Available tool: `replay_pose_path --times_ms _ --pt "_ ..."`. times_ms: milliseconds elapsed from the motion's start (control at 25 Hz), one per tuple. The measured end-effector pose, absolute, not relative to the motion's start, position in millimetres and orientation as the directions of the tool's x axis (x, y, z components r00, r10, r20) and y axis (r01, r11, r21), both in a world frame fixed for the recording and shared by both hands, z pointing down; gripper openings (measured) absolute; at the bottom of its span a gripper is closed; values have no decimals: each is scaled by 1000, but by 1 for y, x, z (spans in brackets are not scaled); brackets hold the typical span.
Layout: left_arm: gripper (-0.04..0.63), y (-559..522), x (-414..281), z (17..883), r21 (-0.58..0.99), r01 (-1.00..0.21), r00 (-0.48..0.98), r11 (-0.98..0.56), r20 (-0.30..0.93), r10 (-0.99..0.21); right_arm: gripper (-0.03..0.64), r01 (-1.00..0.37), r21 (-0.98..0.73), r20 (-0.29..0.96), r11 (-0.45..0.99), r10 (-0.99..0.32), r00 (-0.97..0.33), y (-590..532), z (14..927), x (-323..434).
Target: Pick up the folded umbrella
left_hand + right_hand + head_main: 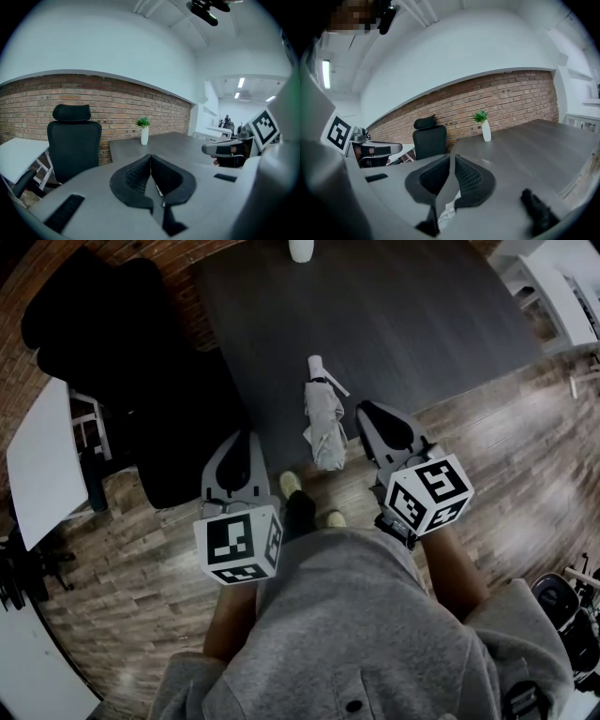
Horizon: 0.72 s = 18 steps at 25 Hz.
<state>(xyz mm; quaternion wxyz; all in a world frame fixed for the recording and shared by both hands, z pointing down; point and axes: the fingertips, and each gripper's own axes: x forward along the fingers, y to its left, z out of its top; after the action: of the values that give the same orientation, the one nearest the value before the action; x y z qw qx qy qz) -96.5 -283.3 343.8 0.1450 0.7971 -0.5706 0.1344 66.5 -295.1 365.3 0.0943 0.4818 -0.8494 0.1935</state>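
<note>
Head view, folded umbrella [324,424]: lies on the dark table [441,324] between both tools, just left of the right gripper [367,415], ahead and right of the left gripper [246,439]; touched by neither.
Head view, axis: runs straight away from the tools, pale capped end farthest, grey fabric end at the table's near edge.
Head view, surroundings: black chair [103,324] far left of the left tool; white vase [300,249] at the far edge; nothing between the jaws and the target.
Left gripper view, jaws: pressed together, empty [150,157]; chair [72,145] left, vase with plant [144,133] ahead, other tool [229,149] right.
Right gripper view, jaws: closed tip to tip, holding nothing [451,157]; pale fabric [446,212] visible low beneath them; vase [486,131] ahead, chair [429,140] left.
</note>
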Motion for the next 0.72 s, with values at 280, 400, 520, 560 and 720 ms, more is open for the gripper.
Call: replay_pose_path --times_ms 280,400,520,560,720 --pt "12 -305 -110 352 95 -941 335 -325 393 -856 47 -862 -241 415 447 -755 -508 -309 386 51" --pt "12 -310 -115 357 103 -940 340 -326 400 -851 98 -865 -240 450 440 -739 -501 -311 398 46" --pt "14 -314 -117 362 109 -938 345 -330 406 -846 141 -871 -236 497 432 -716 -490 -312 413 44" --pt "14 -315 -118 363 112 -937 346 -330 409 -844 154 -870 -235 517 433 -702 -489 -311 419 42" --pt "14 -322 -123 369 124 -937 349 -327 420 -838 183 -865 -234 587 444 -645 -490 -312 444 36"
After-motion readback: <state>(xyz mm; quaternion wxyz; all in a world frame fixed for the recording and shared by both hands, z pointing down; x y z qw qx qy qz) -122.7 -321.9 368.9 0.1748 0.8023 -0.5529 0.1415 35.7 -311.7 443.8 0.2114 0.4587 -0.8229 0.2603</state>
